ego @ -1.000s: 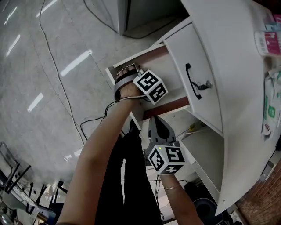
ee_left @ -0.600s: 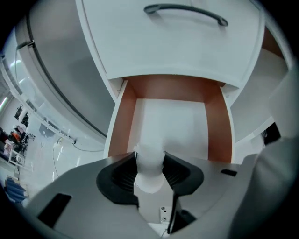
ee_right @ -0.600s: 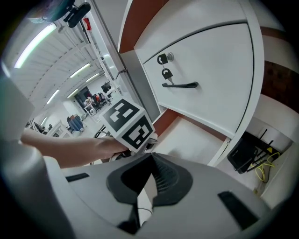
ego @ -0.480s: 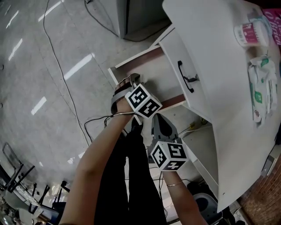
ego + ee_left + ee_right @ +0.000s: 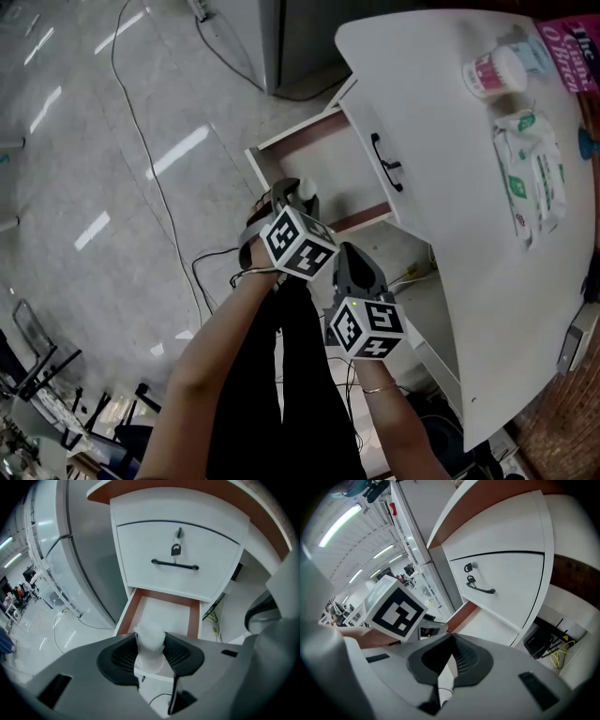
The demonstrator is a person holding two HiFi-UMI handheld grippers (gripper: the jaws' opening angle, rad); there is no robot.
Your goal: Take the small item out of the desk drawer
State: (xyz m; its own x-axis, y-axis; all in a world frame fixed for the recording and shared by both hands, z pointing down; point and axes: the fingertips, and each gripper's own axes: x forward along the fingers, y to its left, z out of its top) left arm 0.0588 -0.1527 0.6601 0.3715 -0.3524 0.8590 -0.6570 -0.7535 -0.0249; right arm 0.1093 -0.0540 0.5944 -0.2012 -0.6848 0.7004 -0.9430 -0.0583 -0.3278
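The right gripper [image 5: 349, 261] is nearest the person, just short of the drawer's front edge, its jaws together on nothing. Just past it, the left gripper [image 5: 292, 199] sits over the front corner of the open drawer [image 5: 123, 618]. It is clamped on the item [image 5: 151, 639], a small white thing pinched between the ribbed pads with its top poking out above them. So the item is in those jaws, over the drawer's front and, as far as I can judge, clear of the drawer bottom.

It looks soft and held by its middle only. Any easing of the squeeze, or a knock on the drawer's front edge on the way out, could drop it back in or onto the floor [image 5: 141, 216] beside the drawer. The two grippers are close together, so a bump between them might jog it loose.

Beyond the drawer, the handle [image 5: 174, 565] and the desk [image 5: 450, 141] overhang, so a careless lift could catch there.
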